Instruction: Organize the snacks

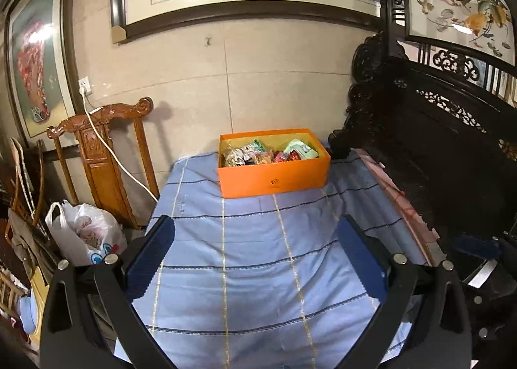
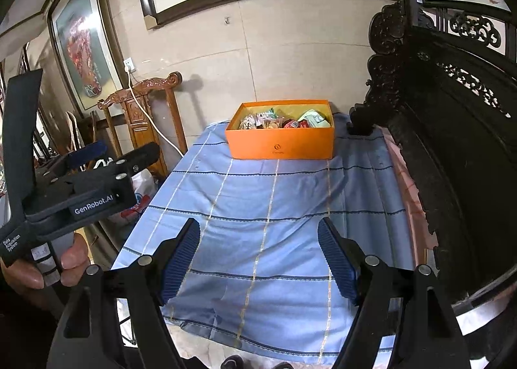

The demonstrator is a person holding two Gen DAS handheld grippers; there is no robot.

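Orange, one rectangular cardboard box (image 1: pixel 274 175) sits lidless at the far edge of the table's blue plaid cloth (image 1: pixel 258 272), filled with wrapped snacks (image 1: pixel 268 154) too jumbled to count. Two grippers hover over the near end: left gripper (image 1: pixel 255 255) and right gripper (image 2: pixel 258 259), both spread wide, holding nothing.

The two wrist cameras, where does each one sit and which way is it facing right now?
Left wrist: on the left gripper, angled down over the blue cloth toward the orange box; its own open fingers show.
Right wrist: on the right gripper, facing likewise; its open fingers, the left gripper and the hand holding it show.
Shared: box, cloth, wooden chair, wall.
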